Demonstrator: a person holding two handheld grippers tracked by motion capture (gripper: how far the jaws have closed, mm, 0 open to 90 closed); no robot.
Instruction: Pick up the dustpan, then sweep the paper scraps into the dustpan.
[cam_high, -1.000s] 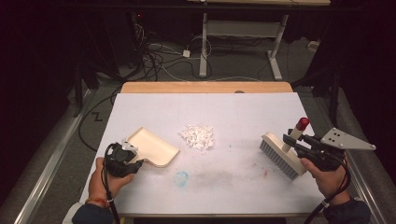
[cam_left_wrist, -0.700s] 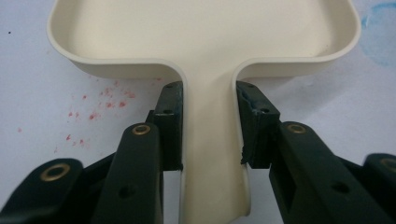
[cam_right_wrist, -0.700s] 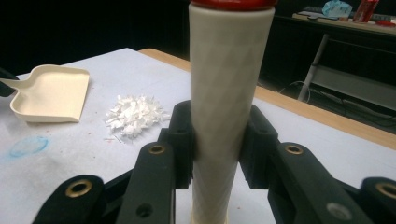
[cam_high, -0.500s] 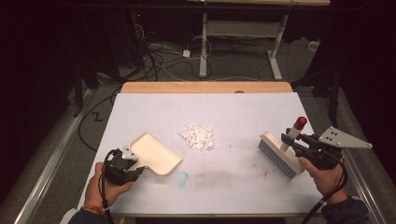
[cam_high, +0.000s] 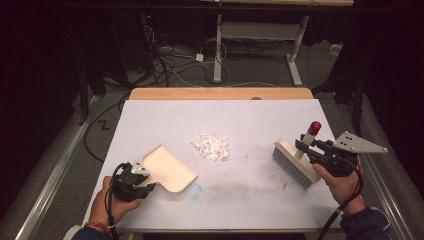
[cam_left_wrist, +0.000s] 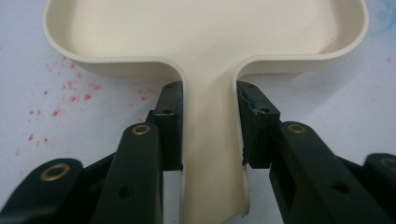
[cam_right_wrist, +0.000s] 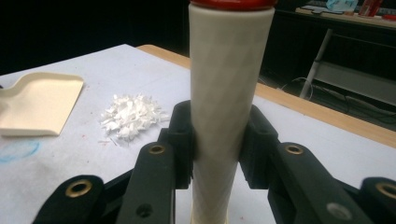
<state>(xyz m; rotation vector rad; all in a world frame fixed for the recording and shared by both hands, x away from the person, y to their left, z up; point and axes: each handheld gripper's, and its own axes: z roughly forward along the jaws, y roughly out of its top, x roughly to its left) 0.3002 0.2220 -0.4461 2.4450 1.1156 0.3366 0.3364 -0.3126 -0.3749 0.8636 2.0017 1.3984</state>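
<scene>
A cream dustpan (cam_high: 167, 169) lies on the white table (cam_high: 250, 125) at the front left, mouth toward the middle. My left gripper (cam_high: 146, 182) is shut on its handle (cam_left_wrist: 208, 140), a pad pressing on either side. At the right a cream brush (cam_high: 295, 161) with grey bristles rests on the table. My right gripper (cam_high: 306, 146) is shut on its red-tipped handle (cam_right_wrist: 229, 93), which rises upright between the jaws. A small heap of white shreds (cam_high: 212, 146) sits on the table between dustpan and brush; the same shreds (cam_right_wrist: 128, 114) lie beyond the handle in the right gripper view.
A faint blue scribble (cam_high: 195, 190) marks the table just right of the dustpan, and red specks (cam_left_wrist: 60, 98) dot the surface by its handle. A wooden strip (cam_high: 220, 93) edges the table's far side. Cables and desk legs (cam_high: 218, 45) crowd the floor behind.
My left gripper and the dustpan have slid toward the front edge and a little right. The brush and my right gripper have barely shifted.
</scene>
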